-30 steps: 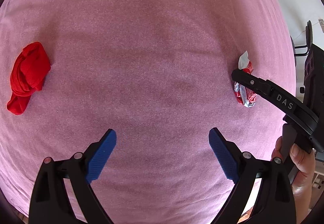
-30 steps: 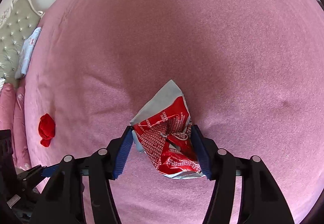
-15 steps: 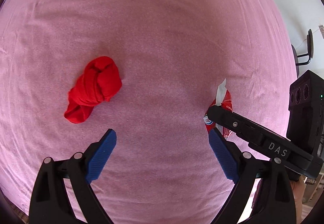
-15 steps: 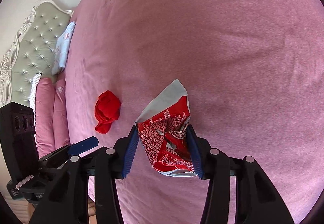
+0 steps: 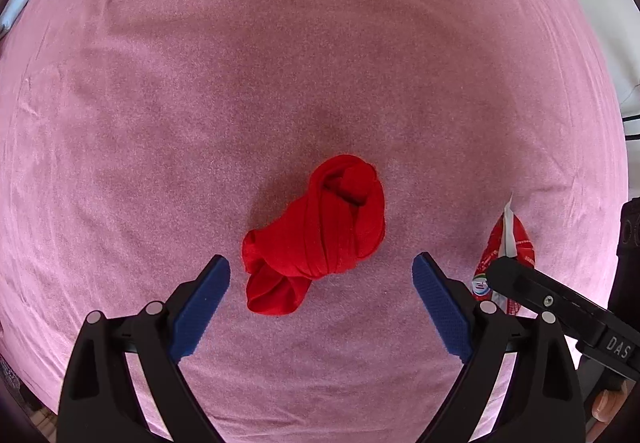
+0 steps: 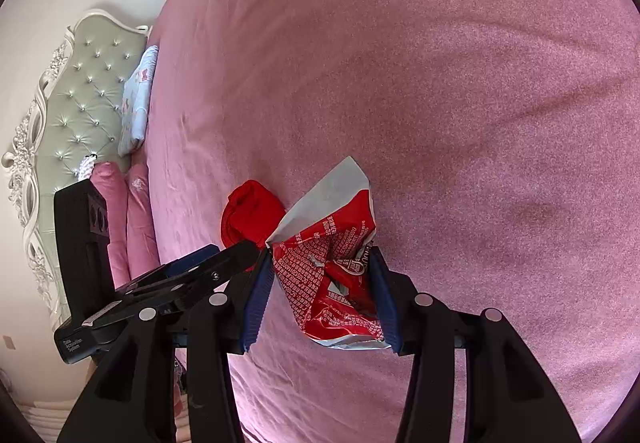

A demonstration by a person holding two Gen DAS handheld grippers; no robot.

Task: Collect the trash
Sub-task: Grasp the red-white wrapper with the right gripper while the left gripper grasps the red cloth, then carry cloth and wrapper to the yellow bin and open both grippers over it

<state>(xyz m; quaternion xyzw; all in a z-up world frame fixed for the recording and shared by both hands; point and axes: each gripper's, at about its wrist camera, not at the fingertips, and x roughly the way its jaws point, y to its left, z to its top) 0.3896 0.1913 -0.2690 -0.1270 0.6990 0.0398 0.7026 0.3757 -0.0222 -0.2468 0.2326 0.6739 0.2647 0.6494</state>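
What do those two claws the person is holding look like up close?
Each claw, left and right, has two black plastic arms with round silver pins, tipped with ribbed blue pads. The right one's arm bears white "DAS" lettering; a boxy black unit sits behind each. No cables or sleeves show.

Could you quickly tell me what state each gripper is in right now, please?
Left gripper: open, empty, above the red cloth bundle.
Right gripper: closed on the red snack wrapper.
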